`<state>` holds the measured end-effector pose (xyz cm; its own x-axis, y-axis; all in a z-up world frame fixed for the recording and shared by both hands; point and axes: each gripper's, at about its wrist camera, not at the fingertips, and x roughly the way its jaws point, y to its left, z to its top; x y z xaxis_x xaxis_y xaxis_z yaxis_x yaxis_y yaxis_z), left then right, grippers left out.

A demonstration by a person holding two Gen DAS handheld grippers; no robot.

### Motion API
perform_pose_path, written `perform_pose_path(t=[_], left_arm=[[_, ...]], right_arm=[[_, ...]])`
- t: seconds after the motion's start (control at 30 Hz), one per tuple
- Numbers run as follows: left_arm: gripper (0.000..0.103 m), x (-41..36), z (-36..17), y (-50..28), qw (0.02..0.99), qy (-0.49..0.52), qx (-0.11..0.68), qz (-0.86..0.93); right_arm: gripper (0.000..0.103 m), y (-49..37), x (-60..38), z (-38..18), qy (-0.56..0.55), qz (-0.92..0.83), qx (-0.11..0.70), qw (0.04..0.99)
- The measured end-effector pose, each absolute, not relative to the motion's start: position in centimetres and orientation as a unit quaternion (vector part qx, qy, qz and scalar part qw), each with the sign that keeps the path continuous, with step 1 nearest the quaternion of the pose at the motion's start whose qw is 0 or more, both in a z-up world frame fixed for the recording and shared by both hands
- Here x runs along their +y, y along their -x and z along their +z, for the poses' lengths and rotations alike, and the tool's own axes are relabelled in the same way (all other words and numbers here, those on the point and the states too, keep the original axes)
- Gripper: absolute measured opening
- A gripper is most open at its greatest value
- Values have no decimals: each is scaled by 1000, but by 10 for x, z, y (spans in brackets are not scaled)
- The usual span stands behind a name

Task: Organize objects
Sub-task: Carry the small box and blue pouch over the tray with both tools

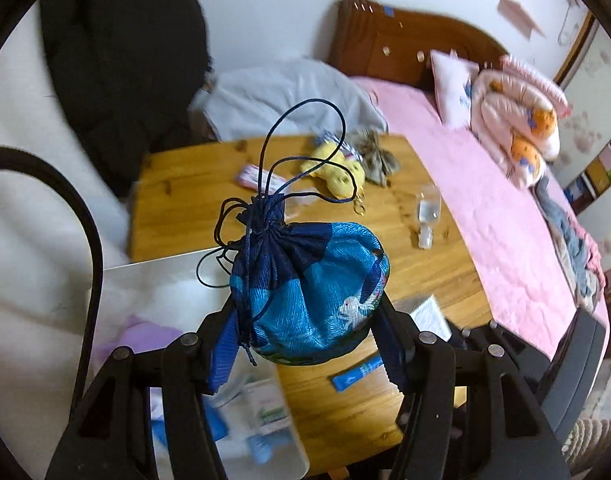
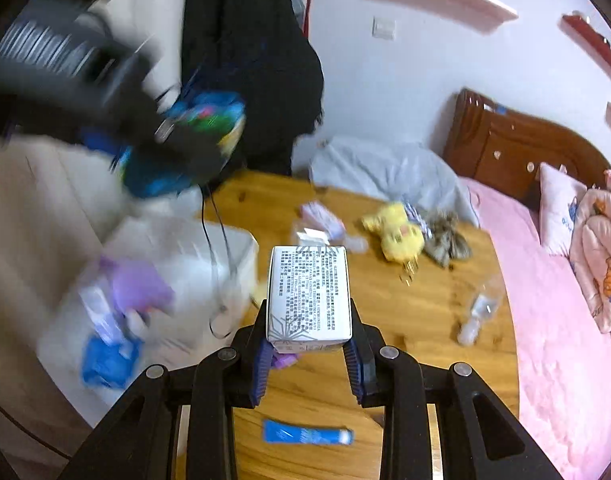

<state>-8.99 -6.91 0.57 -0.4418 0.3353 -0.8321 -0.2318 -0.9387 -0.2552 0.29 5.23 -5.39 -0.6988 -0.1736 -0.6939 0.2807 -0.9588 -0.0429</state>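
My left gripper (image 1: 305,332) is shut on a blue drawstring pouch (image 1: 313,288), held in the air above a white storage box (image 1: 153,280) at the table's left. Its dark cords loop upward. In the right wrist view the same pouch (image 2: 185,140) and left gripper appear blurred, high at the left. My right gripper (image 2: 309,344) is shut on a small white printed carton (image 2: 308,296), held above the wooden table (image 2: 405,308) beside the white storage box (image 2: 177,256). The box holds purple and blue items.
On the table lie a yellow plush toy (image 2: 397,232), a grey bow-like cloth (image 2: 449,240), a clear small bottle (image 2: 481,308), a blue tube (image 2: 305,436) and a pinkish packet (image 2: 321,216). A pink bed (image 2: 553,320) borders the right side. A dark coat (image 2: 249,60) hangs behind.
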Motion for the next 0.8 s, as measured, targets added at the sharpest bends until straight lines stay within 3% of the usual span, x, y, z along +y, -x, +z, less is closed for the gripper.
perform_pose_path(t=[0.4, 0.8], left_arm=[[63, -167, -21, 69, 101, 485, -73, 866], [63, -206, -57, 84, 75, 498, -83, 860]], right_arm=[[32, 13, -32, -1, -357, -919, 66, 152], [32, 61, -70, -27, -427, -895, 27, 130]])
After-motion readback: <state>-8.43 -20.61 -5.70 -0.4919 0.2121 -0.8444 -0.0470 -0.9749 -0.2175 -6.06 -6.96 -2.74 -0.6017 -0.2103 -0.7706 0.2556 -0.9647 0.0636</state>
